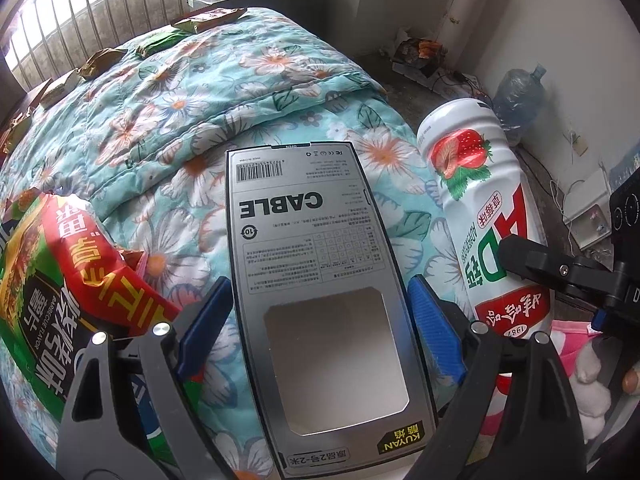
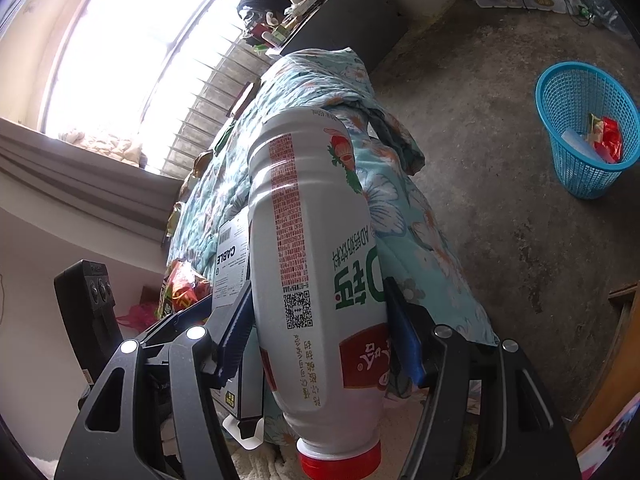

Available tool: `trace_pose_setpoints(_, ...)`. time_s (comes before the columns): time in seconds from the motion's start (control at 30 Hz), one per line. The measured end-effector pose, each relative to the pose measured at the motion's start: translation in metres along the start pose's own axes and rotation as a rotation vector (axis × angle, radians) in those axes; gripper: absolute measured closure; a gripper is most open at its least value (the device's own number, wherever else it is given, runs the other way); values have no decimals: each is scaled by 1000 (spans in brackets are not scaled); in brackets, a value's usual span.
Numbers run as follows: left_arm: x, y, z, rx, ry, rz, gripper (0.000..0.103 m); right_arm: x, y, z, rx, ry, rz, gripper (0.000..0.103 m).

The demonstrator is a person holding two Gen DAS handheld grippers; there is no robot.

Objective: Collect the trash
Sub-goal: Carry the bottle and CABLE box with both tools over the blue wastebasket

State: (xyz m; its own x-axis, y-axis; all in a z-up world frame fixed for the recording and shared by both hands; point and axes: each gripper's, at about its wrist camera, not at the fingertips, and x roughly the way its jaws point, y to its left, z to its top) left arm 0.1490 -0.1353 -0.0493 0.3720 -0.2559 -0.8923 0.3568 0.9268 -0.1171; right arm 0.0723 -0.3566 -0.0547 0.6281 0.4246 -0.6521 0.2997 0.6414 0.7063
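In our left gripper [image 1: 320,332] we hold the grey cable box [image 1: 316,280] flat between the two blue fingers [image 1: 436,332]; they press on its long edges near the end with the cut-out window. We think this grip is chosen because the box is thin and wide, so the narrow sides are the easiest place to squeeze. Its long axis runs straight forward, away from the gripper, with the barcode end pointing out over the bed [image 1: 168,128].

In our right gripper [image 2: 316,336] the fingers are closed on the white strawberry drink bottle [image 2: 312,240], around its lower body just above the red label. The red cap [image 2: 340,460] points back toward us and the base points away, so the long axis also goes along the fingers. Both things are lifted above the floral quilt, side by side, the bottle just to the right of the box.

Just beside the left gripper, a red and green chip bag [image 1: 60,264] lies on the bed. Farther away, several small wrappers [image 1: 156,42] rest along the far edge of the quilt, near the window bars. On the concrete floor, well apart from the bed, stands the blue basket [image 2: 560,92], which already has some trash inside. In our judgement the two things must be carried there next.
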Motion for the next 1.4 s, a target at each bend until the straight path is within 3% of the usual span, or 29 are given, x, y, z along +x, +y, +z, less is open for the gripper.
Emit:
trace_pose_setpoints(0.97, -3, 2, 1, -7, -22, -13, 20, -3, 4, 2, 23, -22, 3, 44)
trace_pose_setpoints(1.4, -35, -3, 4, -17, -111, -54, 20, -23, 4, 2, 15, -74, 44, 44)
